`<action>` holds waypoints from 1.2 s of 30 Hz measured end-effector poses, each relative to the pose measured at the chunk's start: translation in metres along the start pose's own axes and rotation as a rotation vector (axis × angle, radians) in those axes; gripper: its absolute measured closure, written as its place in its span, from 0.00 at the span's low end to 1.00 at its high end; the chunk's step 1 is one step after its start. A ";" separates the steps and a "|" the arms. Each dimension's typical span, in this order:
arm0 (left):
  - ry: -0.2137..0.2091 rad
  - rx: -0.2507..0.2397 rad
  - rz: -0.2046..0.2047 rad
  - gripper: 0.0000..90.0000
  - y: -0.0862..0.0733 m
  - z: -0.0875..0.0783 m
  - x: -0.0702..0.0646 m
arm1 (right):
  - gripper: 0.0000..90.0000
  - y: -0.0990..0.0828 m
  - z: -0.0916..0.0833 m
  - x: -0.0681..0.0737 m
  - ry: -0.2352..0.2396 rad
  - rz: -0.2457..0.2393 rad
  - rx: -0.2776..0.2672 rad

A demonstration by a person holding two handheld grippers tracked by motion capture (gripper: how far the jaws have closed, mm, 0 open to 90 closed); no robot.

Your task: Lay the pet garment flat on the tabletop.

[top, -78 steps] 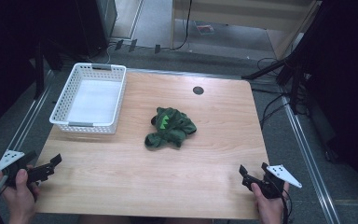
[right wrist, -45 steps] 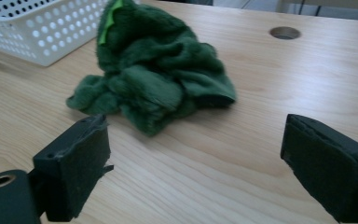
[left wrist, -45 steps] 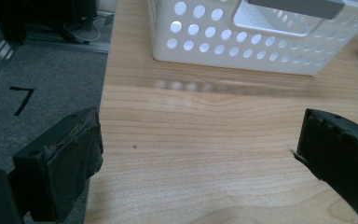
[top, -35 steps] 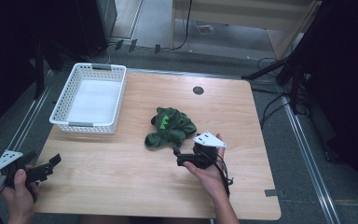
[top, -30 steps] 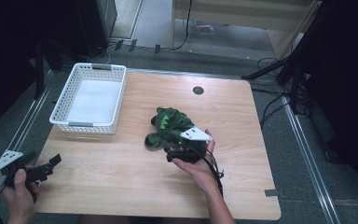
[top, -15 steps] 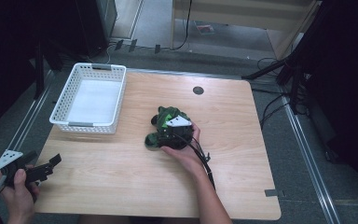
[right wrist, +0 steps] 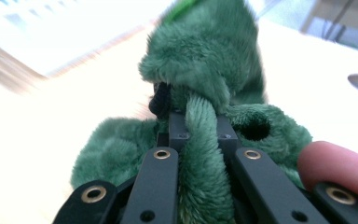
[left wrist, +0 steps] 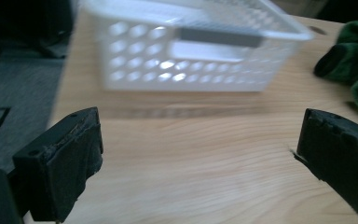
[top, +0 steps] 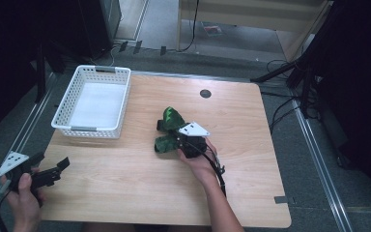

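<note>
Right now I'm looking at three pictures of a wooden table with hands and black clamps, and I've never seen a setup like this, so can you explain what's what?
There is no robot here: a person holds a hand-operated clamping tool in each hand. The high view looks down on the wooden table from above the person's side. The other two pictures come from small cameras riding on each tool, looking along its black jaws.

On the table stand a white plastic basket with holes in its walls and a green plush toy.

The right tool has just closed its jaws on a limb of the toy, as the right gripper view shows close up. The left tool waits near the table's front left corner, jaws wide apart with nothing between them.
</note>
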State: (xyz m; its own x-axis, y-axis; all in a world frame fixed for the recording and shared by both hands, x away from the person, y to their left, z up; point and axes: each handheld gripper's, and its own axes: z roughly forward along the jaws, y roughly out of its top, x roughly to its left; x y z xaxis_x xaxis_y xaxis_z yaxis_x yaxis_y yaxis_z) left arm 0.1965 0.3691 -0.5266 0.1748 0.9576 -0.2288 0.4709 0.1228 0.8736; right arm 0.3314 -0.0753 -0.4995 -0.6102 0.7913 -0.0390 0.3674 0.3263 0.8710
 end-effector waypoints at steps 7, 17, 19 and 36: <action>-0.145 0.007 0.104 0.00 0.022 0.016 -0.069 | 0.94 0.009 -0.048 0.023 0.087 -0.040 -0.071; -0.352 0.089 0.203 0.00 0.015 0.057 -0.143 | 0.40 -0.039 -0.088 0.056 0.203 0.048 0.012; -0.378 0.107 0.206 0.00 0.010 0.064 -0.149 | 0.37 -0.038 -0.091 0.052 0.208 0.056 -0.001; -0.379 0.318 0.223 0.52 -0.011 0.121 -0.194 | 0.86 -0.030 -0.049 0.011 0.057 0.128 0.117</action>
State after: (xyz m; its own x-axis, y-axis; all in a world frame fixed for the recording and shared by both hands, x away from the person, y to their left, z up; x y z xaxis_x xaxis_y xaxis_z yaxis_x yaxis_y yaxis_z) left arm 0.2625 0.1509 -0.5439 0.5723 0.7831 -0.2432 0.6147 -0.2134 0.7594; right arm 0.2794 -0.1012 -0.5019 -0.5910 0.8006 0.0988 0.5218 0.2859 0.8037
